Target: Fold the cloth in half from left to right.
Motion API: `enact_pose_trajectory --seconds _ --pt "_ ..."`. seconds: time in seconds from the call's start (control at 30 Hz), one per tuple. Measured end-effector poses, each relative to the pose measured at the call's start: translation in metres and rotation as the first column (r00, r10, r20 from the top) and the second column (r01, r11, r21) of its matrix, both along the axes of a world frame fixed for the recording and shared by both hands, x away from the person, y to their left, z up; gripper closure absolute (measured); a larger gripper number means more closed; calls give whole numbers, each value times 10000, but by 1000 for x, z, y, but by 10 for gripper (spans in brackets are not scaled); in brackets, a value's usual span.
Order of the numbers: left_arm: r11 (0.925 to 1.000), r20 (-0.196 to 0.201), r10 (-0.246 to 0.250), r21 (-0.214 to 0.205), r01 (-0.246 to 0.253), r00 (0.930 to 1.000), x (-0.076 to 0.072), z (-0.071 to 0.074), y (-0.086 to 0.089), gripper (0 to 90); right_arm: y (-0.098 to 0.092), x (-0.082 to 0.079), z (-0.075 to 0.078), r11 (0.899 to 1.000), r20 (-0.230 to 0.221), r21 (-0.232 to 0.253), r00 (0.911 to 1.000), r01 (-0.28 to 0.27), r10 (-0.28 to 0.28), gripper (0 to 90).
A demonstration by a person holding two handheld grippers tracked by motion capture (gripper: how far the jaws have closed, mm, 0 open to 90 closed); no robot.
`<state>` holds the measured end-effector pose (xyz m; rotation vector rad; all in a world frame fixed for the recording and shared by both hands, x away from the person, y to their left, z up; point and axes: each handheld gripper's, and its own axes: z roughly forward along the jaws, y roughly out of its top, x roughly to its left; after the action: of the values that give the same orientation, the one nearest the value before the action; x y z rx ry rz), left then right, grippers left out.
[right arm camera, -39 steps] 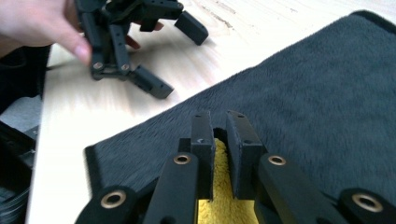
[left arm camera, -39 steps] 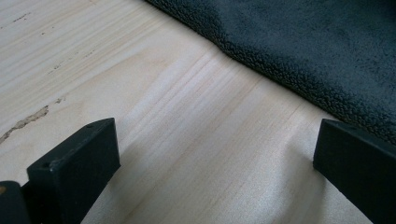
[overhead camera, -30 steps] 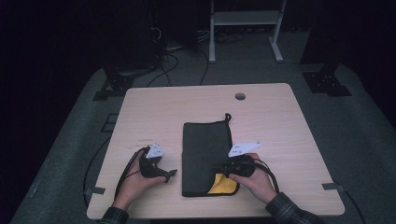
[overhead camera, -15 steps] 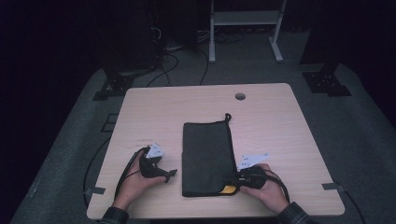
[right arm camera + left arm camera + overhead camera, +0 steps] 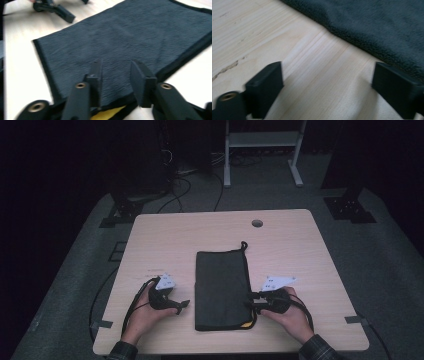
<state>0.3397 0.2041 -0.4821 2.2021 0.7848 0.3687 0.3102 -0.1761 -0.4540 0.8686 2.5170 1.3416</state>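
A dark grey towel (image 5: 221,287) lies flat in the middle of the wooden table (image 5: 285,250), with a sliver of yellow underside (image 5: 245,324) at its near right corner. My right gripper (image 5: 251,301) rests at the towel's right edge. In the right gripper view its jaws (image 5: 117,75) stand apart above the towel (image 5: 130,37); they have just been opening and grip nothing. The yellow underside (image 5: 107,113) peeks out below them. My left gripper (image 5: 183,305) sits just left of the towel. It (image 5: 329,85) is open over bare wood, its jaws having just closed a little, with the towel (image 5: 382,27) beyond.
A round cable hole (image 5: 257,223) sits near the table's far edge. A cord loop (image 5: 244,244) sticks out at the towel's far right corner. The table's near edge (image 5: 230,351) lies close under both hands. A white frame (image 5: 260,140) stands on the floor behind.
The right hand has drawn back to the right and its jaws have parted off the towel's near corner. The turned-up yellow flap has dropped to a sliver. The left hand has stayed put.
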Motion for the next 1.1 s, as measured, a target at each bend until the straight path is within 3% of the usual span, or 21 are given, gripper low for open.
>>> enact_pose_trajectory --seconds 0.23,0.3,0.4,0.57,0.8,1.1 --pt "9998 86 -138 -153 139 9999 3 2 0 346 -4 24 1 9991 46 -106 9992 408 -408 523" --pt "10000 -278 16 -69 -18 9996 6 6 0 395 -6 32 3 9986 73 -221 9989 475 -473 510" --pt "9988 -669 146 -463 -177 9977 13 11 -1 426 -9 45 6 9976 68 -206 9978 665 -664 506" --pt "9986 -689 185 -492 -219 9975 27 19 -6 399 -11 64 10 9953 204 -230 9954 940 -936 505" --pt "9986 -566 128 -496 -156 9983 55 32 -17 427 -7 90 15 9933 344 -330 9934 1105 -1094 504" --pt "9989 -519 252 -384 -272 9983 93 38 -30 435 2 126 13 9908 352 -450 9914 1273 -1258 498"
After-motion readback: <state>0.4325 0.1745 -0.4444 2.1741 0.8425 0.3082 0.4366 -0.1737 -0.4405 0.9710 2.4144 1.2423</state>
